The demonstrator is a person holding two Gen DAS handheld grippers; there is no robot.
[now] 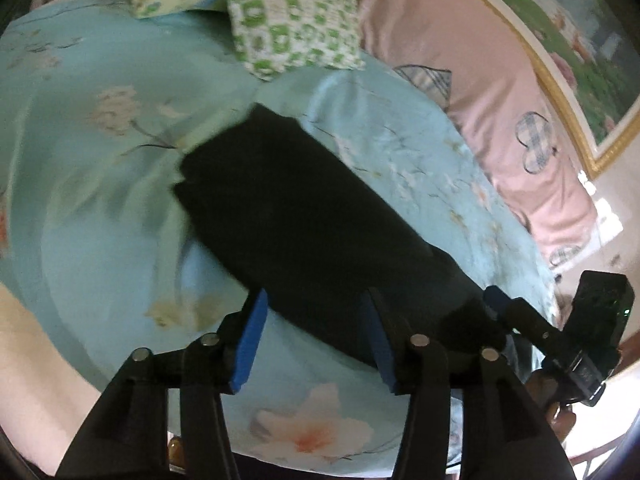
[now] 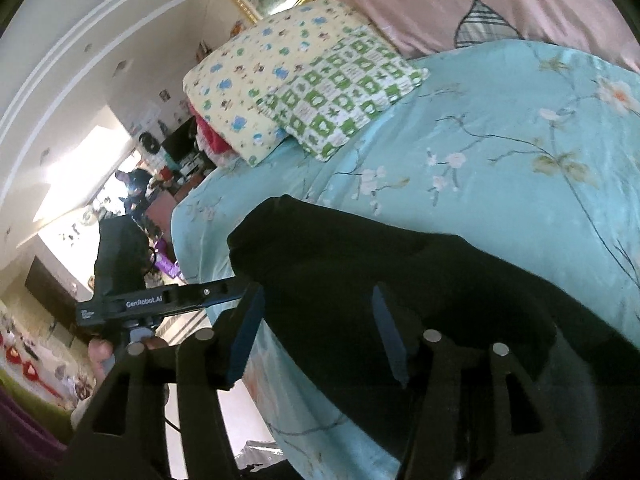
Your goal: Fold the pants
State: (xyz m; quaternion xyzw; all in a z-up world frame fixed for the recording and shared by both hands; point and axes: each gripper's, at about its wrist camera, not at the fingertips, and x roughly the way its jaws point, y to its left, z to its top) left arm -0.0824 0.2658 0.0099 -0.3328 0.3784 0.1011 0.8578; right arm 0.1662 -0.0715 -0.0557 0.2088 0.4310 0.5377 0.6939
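Observation:
Dark pants [image 1: 304, 220] lie folded lengthwise on a light blue floral bedspread [image 1: 100, 208]. In the left wrist view my left gripper [image 1: 316, 332] is open, its blue pads [image 1: 252, 340] straddling the near end of the pants just above the cloth. My right gripper [image 1: 500, 300] shows at the right edge of that view, at the same end of the pants. In the right wrist view the pants [image 2: 400, 280] stretch away, and my right gripper [image 2: 320, 328] is open over their near end. The left gripper [image 2: 224, 296] shows at the left there.
Two patterned pillows [image 1: 288, 16] and a pink quilt [image 1: 460, 60] lie at the far side of the bed. A framed picture [image 1: 560, 40] hangs on the wall. The bed edge [image 2: 188, 240] drops to a cluttered room at the left.

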